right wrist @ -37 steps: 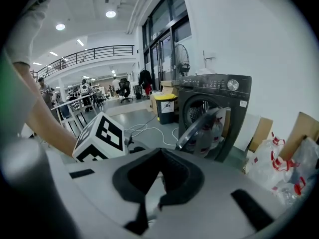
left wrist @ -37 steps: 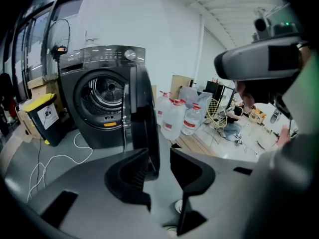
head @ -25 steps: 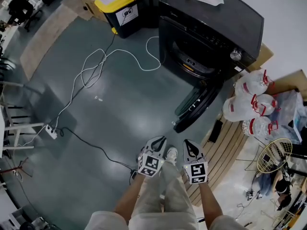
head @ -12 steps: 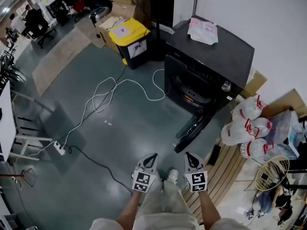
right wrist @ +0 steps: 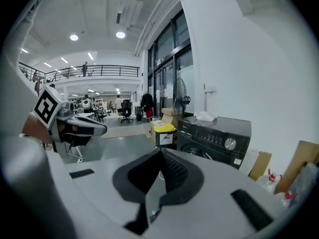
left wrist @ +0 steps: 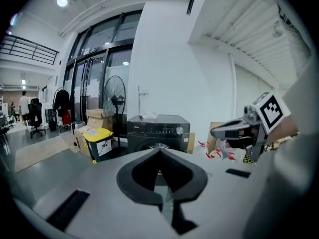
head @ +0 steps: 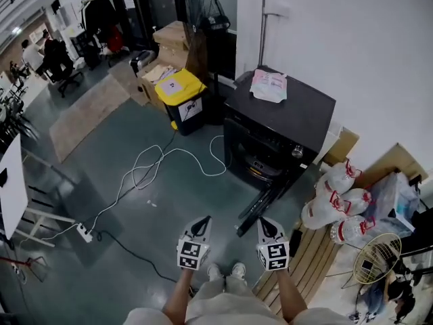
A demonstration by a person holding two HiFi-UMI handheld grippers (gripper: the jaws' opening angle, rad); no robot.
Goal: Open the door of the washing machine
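Note:
The black front-loading washing machine stands against the white wall, its round door swung wide open toward the floor on its right side. My left gripper and right gripper hover side by side well short of the machine, above the person's legs. Both have their jaws shut with nothing between them. The left gripper view shows its closed tip aimed at the machine, with the right gripper beside it. In the right gripper view the shut tip sits left of the machine.
A white packet lies on the machine's top. A yellow-lidded bin and a fan stand to its left. A white cable and power strip cross the floor. Water jugs and a wooden pallet sit at the right.
Both grippers have risen together and the head view has lifted and pulled back, showing more of the room. The door stays open throughout.

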